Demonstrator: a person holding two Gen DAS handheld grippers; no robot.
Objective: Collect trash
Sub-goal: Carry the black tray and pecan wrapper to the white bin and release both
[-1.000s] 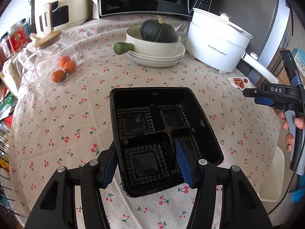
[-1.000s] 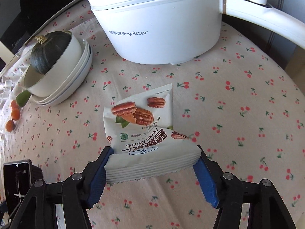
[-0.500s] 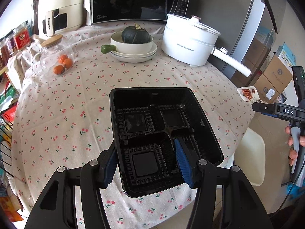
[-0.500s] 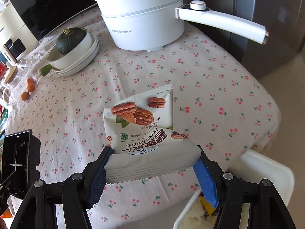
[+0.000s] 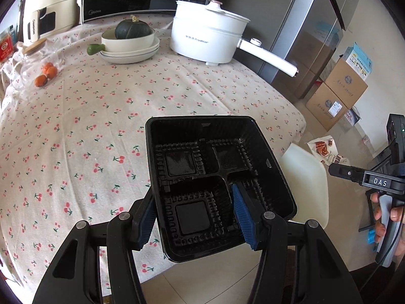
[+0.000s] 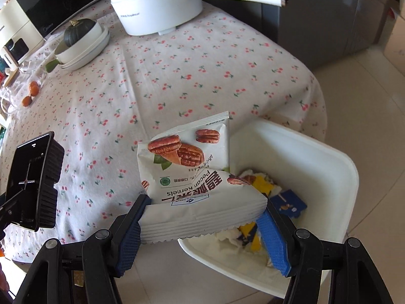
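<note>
My left gripper (image 5: 195,217) grips the black plastic tray (image 5: 217,185) by its near wall, one pad outside and one inside, holding it over the table's edge (image 5: 291,126). My right gripper (image 6: 202,230) clamps the pecan kernels packet (image 6: 192,177) across its width, above the white bin (image 6: 336,177) beside the table, where wrappers (image 6: 288,204) already lie.

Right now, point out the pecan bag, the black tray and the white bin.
pecan bag (image 6: 192,177), right wrist view, printed front.
black tray (image 5: 217,129), left wrist view, far inner wall.
white bin (image 6: 316,167), right wrist view, inner wall.
</note>
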